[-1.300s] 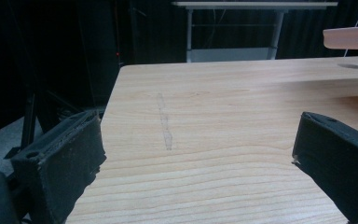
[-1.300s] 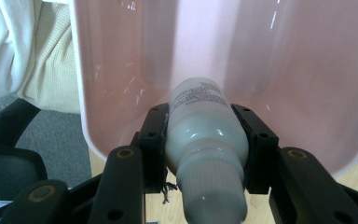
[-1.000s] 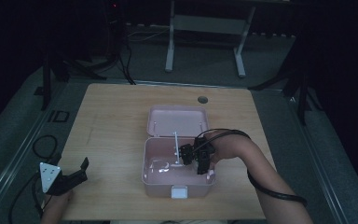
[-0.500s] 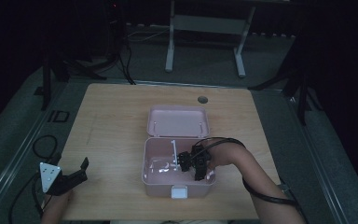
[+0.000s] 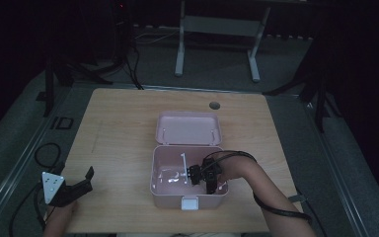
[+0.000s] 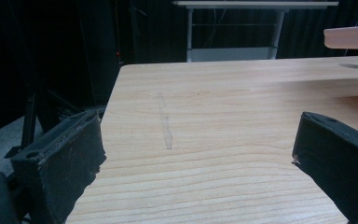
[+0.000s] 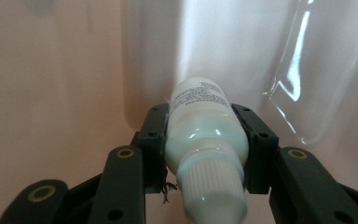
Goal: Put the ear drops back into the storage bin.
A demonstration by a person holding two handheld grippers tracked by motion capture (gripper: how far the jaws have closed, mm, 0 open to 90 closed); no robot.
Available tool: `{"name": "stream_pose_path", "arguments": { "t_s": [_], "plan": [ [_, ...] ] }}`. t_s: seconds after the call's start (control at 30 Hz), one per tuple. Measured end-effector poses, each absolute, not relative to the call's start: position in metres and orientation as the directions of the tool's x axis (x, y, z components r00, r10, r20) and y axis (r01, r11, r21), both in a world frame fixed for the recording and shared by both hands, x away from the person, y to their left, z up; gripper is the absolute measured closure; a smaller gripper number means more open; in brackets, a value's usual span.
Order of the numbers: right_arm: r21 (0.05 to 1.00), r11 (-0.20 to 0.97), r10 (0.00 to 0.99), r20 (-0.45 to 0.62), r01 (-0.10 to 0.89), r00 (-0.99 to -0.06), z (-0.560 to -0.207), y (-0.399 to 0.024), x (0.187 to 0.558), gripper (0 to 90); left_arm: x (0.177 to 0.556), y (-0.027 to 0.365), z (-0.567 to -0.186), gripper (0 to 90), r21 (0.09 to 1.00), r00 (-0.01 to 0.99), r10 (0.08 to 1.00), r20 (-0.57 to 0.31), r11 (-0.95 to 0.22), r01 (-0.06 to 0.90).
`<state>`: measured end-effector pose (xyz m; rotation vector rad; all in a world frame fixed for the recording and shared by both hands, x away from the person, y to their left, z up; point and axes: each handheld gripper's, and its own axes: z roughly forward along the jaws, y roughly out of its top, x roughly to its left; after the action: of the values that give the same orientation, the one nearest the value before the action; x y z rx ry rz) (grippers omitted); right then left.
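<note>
A small white plastic bottle (image 7: 204, 140) with a ribbed cap and fine print on its side is clamped between the two black jaws of the right gripper (image 7: 206, 145). The jaws press on the bottle's body just above the cap, one pad on each side. The bottle's far end points into the open pink box (image 5: 168, 163), whose pale walls surround it, with a crinkled clear plastic sheet (image 7: 303, 70) lying close by on the right. The bottle looks light, smooth and somewhat glossy, so it may slip or twist if pinched loosely. Its walls probably give a little under pressure. The wide middle of the body, where it is held now, seems the safest place to grip, rather than the narrow cap.

From above, the right gripper (image 5: 203, 175) reaches down inside the box, which sits near the front edge of a wooden table (image 5: 118, 123) with its lid (image 5: 190, 127) laid open behind it. The left gripper (image 5: 74, 187) rests at the table's front left corner, its jaws spread wide with nothing between them.
</note>
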<state>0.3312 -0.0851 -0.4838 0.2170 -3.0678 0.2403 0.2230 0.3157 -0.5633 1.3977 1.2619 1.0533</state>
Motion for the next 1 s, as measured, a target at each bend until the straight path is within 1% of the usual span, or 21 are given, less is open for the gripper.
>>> {"name": "stream_pose_path", "arguments": {
  "t_s": [0.33,0.4,0.43,0.5,0.6,0.73,0.83,0.87,0.9,0.93,1.0],
  "plan": [
    [-0.178,0.976,-0.116,0.063,-0.126,-0.991,-0.496,-0.084,0.332,59.2,0.223,0.315,-0.563,2.0,0.983,0.099,0.995,0.006,-0.024,0.182],
    [-0.183,0.975,-0.116,0.065,-0.126,-0.991,-0.497,-0.084,0.332,58.0,0.223,0.316,-0.563,2.0,0.983,0.099,0.995,0.006,-0.024,0.182],
    [-0.190,0.976,-0.097,0.070,-0.108,-0.993,-0.497,-0.084,0.333,56.0,0.223,0.316,-0.563,2.0,0.983,0.099,0.995,0.005,-0.023,0.182],
    [-0.197,0.976,-0.084,0.079,-0.098,-0.993,-0.497,-0.083,0.333,55.1,0.223,0.316,-0.563,2.0,0.983,0.100,0.995,0.004,-0.022,0.180],
    [-0.205,0.973,-0.092,0.075,-0.105,-0.993,-0.496,-0.083,0.331,53.7,0.223,0.316,-0.563,2.0,0.983,0.100,0.995,0.004,-0.022,0.181],
    [-0.182,0.977,-0.097,0.081,-0.110,-0.992,-0.492,-0.084,0.331,51.6,0.223,0.316,-0.563,2.0,0.983,0.100,0.995,0.005,-0.023,0.181],
    [-0.146,0.983,-0.105,0.062,-0.113,-0.993,-0.482,-0.086,0.331,47.7,0.223,0.316,-0.563,2.0,0.983,0.100,0.995,0.004,-0.022,0.181],
    [-0.146,0.983,-0.105,0.062,-0.113,-0.993,-0.482,-0.086,0.331,47.7,0.223,0.316,-0.563,2.0,0.983,0.100,0.995,0.004,-0.022,0.182],
    [-0.118,0.989,-0.080,0.063,-0.087,-0.995,-0.472,-0.088,0.332,45.4,0.223,0.316,-0.563,2.0,0.983,0.099,0.995,0.004,-0.023,0.181],
    [-0.118,0.989,-0.080,0.063,-0.087,-0.995,-0.472,-0.088,0.332,45.4,0.223,0.316,-0.563,2.0,0.983,0.099,0.995,0.004,-0.023,0.181],
    [-0.114,0.990,-0.073,0.054,-0.079,-0.996,-0.464,-0.090,0.333,41.1,0.223,0.316,-0.563,2.0,0.983,0.099,0.995,0.004,-0.022,0.182]
  ]
}}
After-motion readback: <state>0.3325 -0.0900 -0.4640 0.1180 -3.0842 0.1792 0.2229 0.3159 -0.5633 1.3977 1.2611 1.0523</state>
